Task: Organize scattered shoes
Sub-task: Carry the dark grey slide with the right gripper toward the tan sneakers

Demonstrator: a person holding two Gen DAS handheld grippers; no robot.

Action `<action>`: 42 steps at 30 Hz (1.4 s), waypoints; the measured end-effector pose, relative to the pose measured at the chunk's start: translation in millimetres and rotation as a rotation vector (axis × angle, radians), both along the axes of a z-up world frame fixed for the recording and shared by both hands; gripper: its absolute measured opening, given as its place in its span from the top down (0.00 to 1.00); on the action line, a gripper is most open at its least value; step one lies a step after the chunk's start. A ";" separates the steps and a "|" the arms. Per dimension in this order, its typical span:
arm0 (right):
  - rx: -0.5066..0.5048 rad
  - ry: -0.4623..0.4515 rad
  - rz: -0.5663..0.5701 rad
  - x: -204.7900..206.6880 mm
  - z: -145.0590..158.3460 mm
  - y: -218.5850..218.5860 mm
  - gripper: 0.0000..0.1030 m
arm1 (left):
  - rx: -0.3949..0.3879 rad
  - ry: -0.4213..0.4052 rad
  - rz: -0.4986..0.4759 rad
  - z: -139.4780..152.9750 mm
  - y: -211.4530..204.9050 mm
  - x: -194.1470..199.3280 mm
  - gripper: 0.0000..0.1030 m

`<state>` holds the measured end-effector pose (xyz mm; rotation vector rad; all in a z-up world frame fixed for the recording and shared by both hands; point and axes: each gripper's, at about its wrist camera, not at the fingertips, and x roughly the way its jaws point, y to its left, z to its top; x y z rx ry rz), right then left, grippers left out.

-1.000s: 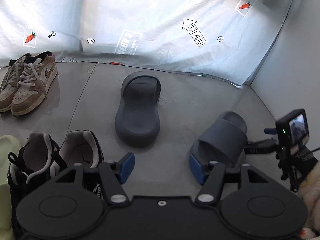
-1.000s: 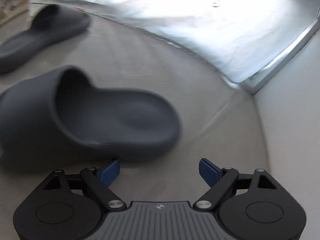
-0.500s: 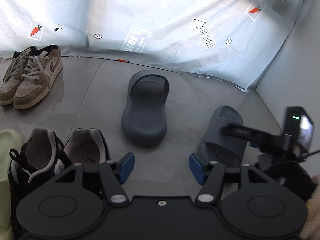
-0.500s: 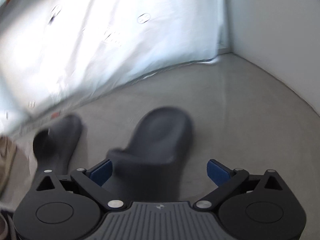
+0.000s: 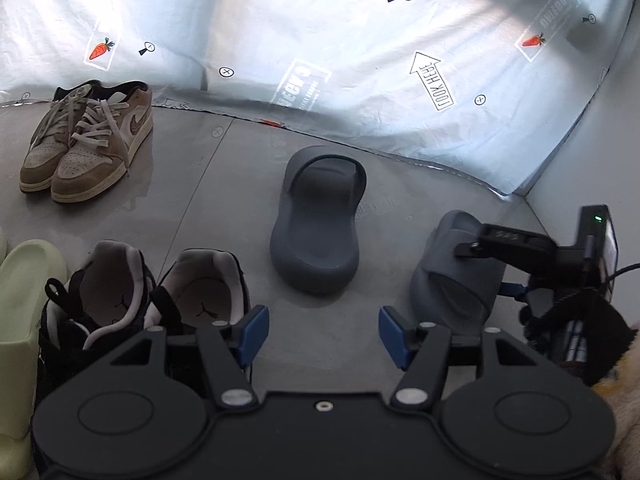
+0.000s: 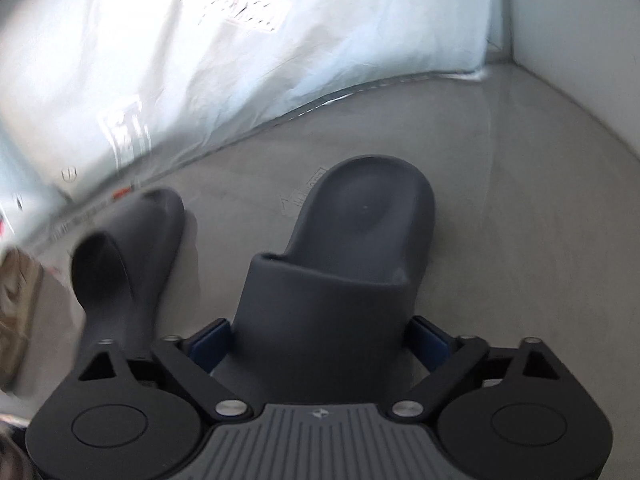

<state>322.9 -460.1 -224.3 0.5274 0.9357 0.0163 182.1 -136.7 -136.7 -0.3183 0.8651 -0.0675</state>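
The near slide [image 6: 340,264] sits on the floor [image 6: 500,200] w/ its toe end toward the camera and its heel pointing to 12 in the right wrist view; in the left wrist view it lies at abt 4 o'clock, close to the wall corner. The right tool [image 6: 320,344] straddles its strap end: one blue pad each side, both at or nearly at the foam, so it looks set to clamp or just clamped; can't tell if it's biting yet. Gripping across the strap makes sense, prob. bc that's the narrowest, stiffest part the fingers can span. Its mate, the far slide [image 5: 320,220], lies at 12 in the left view, toe away, well apart from the first and facing the other way, so the pair isn't matched up. Judging from that, the job in hand is bringing the near slide round beside its mate, same heading. The left tool [image 5: 322,334] hangs over bare floor w/ fingers wide apart, holding nothing, likely kept clear so the right can work. Further out: black sneakers [image 5: 152,292] side by side at 8, heels toward camera; tan sneakers [image 5: 84,144] paired at 10 by the foil sheet [image 5: 320,40]; a green slide [image 5: 24,300] at the 9 edge, partly cut off. Those pairs look sorted already.
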 end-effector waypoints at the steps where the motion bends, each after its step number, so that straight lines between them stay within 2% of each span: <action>1: 0.053 0.003 -0.021 -0.3 -0.3 -8.6 0.18 | -0.002 0.002 0.001 -0.1 0.4 -0.2 0.40; 4: 0.070 0.013 0.000 6.1 -1.3 -11.1 0.18 | -0.006 0.004 -0.001 -0.7 -0.2 0.3 0.40; 7: -0.003 -0.061 0.121 -3.2 6.6 -3.5 0.28 | -0.012 0.001 -0.013 -0.5 -3.2 2.2 0.40; 9: -0.016 -0.078 0.177 -5.1 8.4 1.9 0.29 | -0.012 0.001 -0.026 -0.1 -6.2 3.7 0.40; 11: -0.025 -0.089 0.213 -5.6 10.0 6.8 0.29 | -0.011 0.000 -0.039 0.6 -9.4 5.2 0.40; 14: -0.057 -0.126 0.204 -11.8 13.7 12.0 0.27 | -0.005 -0.009 -0.052 1.8 -10.8 3.3 0.40; 15: -0.074 -0.142 0.195 -15.8 15.3 13.7 0.21 | -0.004 -0.008 -0.050 1.8 -10.2 3.0 0.40; 16: -0.113 -0.166 0.201 -24.2 15.3 18.3 0.16 | -0.005 -0.005 -0.045 1.2 -9.4 2.9 0.40; 19: -0.238 -0.232 0.252 -52.5 10.9 35.0 0.12 | -0.014 0.006 -0.030 -0.9 -7.3 2.2 0.40; 22: -0.336 -0.210 0.333 -63.7 -5.2 49.9 0.12 | -0.020 0.015 -0.032 -2.8 -7.8 2.2 0.40; 25: -0.437 -0.240 0.323 -60.4 -14.7 59.8 0.12 | -0.016 0.015 -0.051 -2.7 -12.2 1.9 0.40; 27: -0.464 -0.270 0.314 -50.4 -20.5 61.7 0.14 | -0.015 0.012 -0.057 -1.7 -13.6 1.1 0.40; 30: -0.522 -0.338 0.324 -37.5 -24.8 67.6 0.37 | -0.013 0.010 -0.046 -0.9 -12.4 -0.4 0.40; 32: -0.594 -0.417 0.301 -38.4 -15.4 68.6 0.49 | -0.014 0.011 -0.031 -1.1 -9.5 -2.0 0.40; 34: -0.668 -0.503 0.270 -40.6 -4.1 68.5 0.67 | -0.016 0.012 -0.015 -1.4 -5.6 -3.6 0.40; 37: -0.778 -0.633 0.221 -43.9 12.9 68.4 0.74 | -0.026 0.007 0.011 -1.4 0.3 -4.1 0.40; 42: -0.826 -0.759 0.230 -38.3 42.0 69.3 0.79 | -0.035 -0.017 0.034 3.8 8.2 -5.6 0.40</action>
